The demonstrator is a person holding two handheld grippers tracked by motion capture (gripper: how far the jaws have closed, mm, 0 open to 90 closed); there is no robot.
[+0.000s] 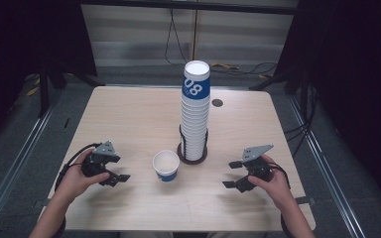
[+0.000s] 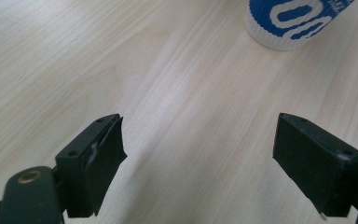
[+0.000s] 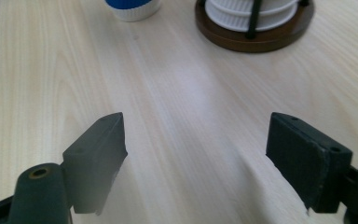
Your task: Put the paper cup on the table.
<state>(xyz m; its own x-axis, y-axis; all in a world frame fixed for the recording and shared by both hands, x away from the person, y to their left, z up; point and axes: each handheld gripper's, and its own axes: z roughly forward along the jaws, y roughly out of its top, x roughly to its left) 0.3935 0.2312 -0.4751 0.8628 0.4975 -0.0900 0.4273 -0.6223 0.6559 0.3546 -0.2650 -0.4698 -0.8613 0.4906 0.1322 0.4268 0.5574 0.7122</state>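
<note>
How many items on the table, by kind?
Single paper cup: 1
Tall stack of paper cups: 1
Round brown cup holder base: 1
Handheld grippers, left and right, jaws open: 2
Total: 5

1. We are holding a black left gripper (image 1: pixel 115 170) and right gripper (image 1: pixel 234 174), each wearing a grey three-cornered plate.
2. Black cables are trailing behind them.
3. Small screw holes are dotting their blocky jaws.
</note>
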